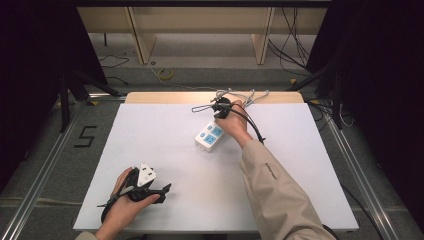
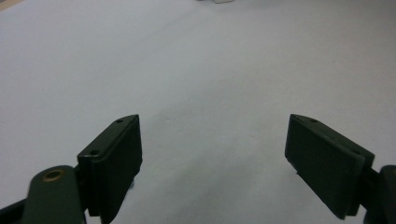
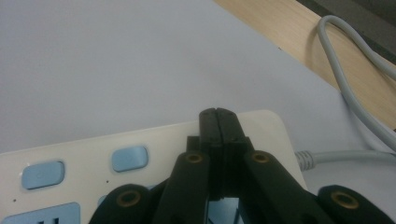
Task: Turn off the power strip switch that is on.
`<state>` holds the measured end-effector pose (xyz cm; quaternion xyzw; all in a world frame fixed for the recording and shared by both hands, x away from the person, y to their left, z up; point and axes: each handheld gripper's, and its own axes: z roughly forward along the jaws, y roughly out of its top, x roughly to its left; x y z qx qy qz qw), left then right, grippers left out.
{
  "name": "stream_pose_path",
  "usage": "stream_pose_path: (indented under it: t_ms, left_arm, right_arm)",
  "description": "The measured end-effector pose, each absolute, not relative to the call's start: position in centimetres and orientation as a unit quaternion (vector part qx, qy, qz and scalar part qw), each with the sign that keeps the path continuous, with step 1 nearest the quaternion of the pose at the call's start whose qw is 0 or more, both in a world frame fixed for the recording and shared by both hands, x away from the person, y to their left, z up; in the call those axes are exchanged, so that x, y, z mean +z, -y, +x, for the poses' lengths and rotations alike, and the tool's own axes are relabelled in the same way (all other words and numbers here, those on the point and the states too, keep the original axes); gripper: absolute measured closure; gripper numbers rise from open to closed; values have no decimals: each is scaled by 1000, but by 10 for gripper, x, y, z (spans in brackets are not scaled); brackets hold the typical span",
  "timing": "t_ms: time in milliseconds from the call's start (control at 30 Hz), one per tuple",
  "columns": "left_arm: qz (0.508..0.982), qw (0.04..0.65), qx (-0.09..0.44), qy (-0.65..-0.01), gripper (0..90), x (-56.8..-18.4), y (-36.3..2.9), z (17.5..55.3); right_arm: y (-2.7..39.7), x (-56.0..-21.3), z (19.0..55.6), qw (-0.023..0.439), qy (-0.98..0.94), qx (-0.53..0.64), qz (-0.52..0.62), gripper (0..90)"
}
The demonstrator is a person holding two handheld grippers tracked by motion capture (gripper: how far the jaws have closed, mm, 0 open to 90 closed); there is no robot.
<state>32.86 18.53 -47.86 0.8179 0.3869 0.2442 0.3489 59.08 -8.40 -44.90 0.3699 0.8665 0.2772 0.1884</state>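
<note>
A white sheet (image 1: pixel 165 150) covers my table, its wooden far edge (image 1: pixel 165 97) bare; grey floor, loose wires and a wooden frame lie beyond, black curtains at both sides. My right gripper (image 3: pixel 218 116), jaws pressed together on nothing, hovers over the white power strip (image 1: pixel 209 136) near the sheet's far middle, close to its blue buttons (image 3: pixel 130 157). Its grey cable (image 3: pixel 355 105) loops onto the wood. My left gripper (image 2: pixel 212 149) rests at the near left, jaws wide apart over bare sheet.

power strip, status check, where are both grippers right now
Right gripper shut, jaws empty, over the power strip. Left gripper open, nothing between the jaws, near table edge. Grey cord trails off far end; nothing in the way.
</note>
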Motion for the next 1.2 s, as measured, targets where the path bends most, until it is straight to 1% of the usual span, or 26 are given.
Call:
stream_pose_path:
  t_ms: [100,433,800,1200]
  left_arm:
    - [818,349,244,-387,187,-479,-185,329]
    - [817,350,245,-387,187,-478,-184,328]
    - [817,349,245,-388,187,-479,-184,329]
    - [817,348,246,-388,187,-479,-183,329]
  right_arm:
    - [86,-449,590,181,-864,282,377,900]
    - [95,-444,586,184,-864,279,376,900]
    - [108,-442,579,168,-863,283,384,900]
    - [118,-438,569,165,-863,289,380,900]
